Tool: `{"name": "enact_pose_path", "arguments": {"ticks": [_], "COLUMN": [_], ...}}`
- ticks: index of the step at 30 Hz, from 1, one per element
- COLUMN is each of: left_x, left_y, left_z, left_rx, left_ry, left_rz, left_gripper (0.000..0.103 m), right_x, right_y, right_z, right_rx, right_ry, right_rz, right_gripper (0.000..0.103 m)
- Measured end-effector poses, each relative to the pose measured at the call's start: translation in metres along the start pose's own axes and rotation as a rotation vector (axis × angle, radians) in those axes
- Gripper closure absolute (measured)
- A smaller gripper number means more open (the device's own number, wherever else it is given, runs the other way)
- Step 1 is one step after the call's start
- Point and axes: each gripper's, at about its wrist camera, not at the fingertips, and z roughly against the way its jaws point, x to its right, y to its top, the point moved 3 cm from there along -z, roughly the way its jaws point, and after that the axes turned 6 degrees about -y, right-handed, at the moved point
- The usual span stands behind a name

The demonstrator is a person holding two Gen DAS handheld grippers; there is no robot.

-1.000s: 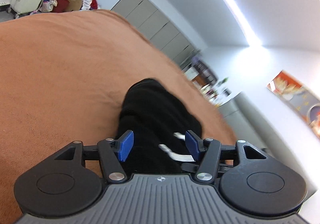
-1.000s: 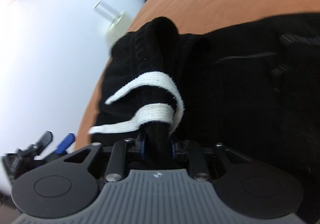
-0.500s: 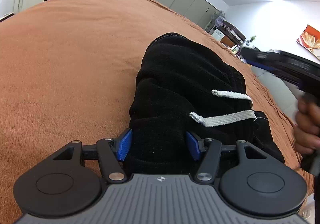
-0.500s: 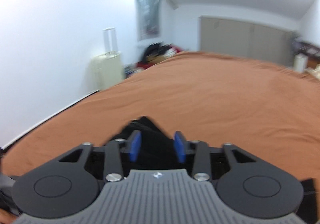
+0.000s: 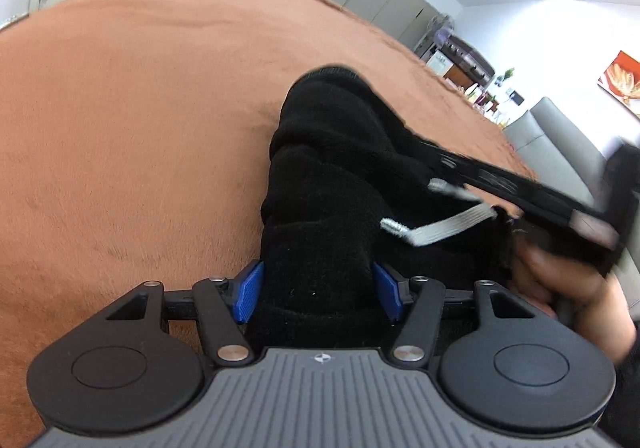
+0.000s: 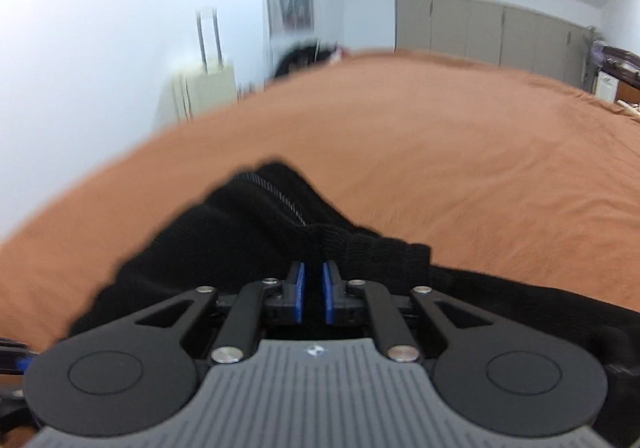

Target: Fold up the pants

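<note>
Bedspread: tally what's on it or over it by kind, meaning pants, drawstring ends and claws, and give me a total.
Black pants: 1
White drawstring ends: 2
Claws: 2 (left claw, right claw)
Total: 5

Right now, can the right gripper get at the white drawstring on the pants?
Probably yes. In the left wrist view the white drawstring lies exposed on top of the black pants, with the right gripper close above it and nothing between; its jaws are nearly shut.
</note>
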Motion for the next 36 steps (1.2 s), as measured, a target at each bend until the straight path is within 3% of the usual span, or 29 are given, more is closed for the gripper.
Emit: {"name": "enact_pose_path", "arguments": {"ticks": [2,5,7,9,11,15,18,22,25,28,32,36], "left_x": [0.006,0.027,0.041,0.055,0.065,0.060,0.061,0.075,0.104,0.143,0.199,0.244], "left_y": [0.000,0.005,0.007,0.007,0.005,-0.012,-0.015,-0.009,-0.009,-0.009,-0.017,-0.036], "left_z": [0.010,0.019,0.025,0.021,0.009,-0.031,-0.031,-0.023,-0.021,-0.034,-0.067,-0.103], "left_rx": [0.040,0.107,0.141,0.131,0.084,-0.110,-0.101,-0.065,-0.013,0.007,-0.059,-0.115], "left_ry": [0.014,0.005,-0.049,-0.082,-0.066,0.015,0.027,0.038,0.043,0.026,-0.078,-0.125], "left_rz": [-0.026,-0.072,-0.102,-0.133,-0.164,-0.199,-0.215,-0.214,-0.316,-0.461,-0.580,-0.698], "left_gripper": [0.038,0.039,0.041,0.041,0.041,0.042,0.042,0.042,0.042,0.034,0.030,0.030], "right_x": [0.011,0.015,0.016,0.014,0.019,0.045,0.060,0.110,0.154,0.201,0.251,0.273], "right_y": [-0.007,-0.025,-0.043,-0.062,-0.089,-0.087,-0.085,-0.107,-0.133,-0.158,-0.192,-0.223], "right_z": [0.046,0.085,0.091,0.077,0.060,0.076,0.116,0.164,0.207,0.241,0.252,0.250], "right_rx": [0.048,0.043,0.012,-0.052,-0.099,-0.075,-0.012,0.065,0.120,0.188,0.204,0.185], "right_ry": [-0.005,0.004,-0.008,-0.055,-0.053,0.037,0.072,0.027,-0.070,-0.154,-0.171,-0.159], "right_rz": [-0.024,-0.054,-0.051,-0.014,-0.038,-0.213,-0.300,-0.418,-0.532,-0.720,-0.996,-1.198], "right_gripper": [0.076,0.077,0.077,0.077,0.076,0.076,0.073,0.068,0.061,0.053,0.049,0.045]}}
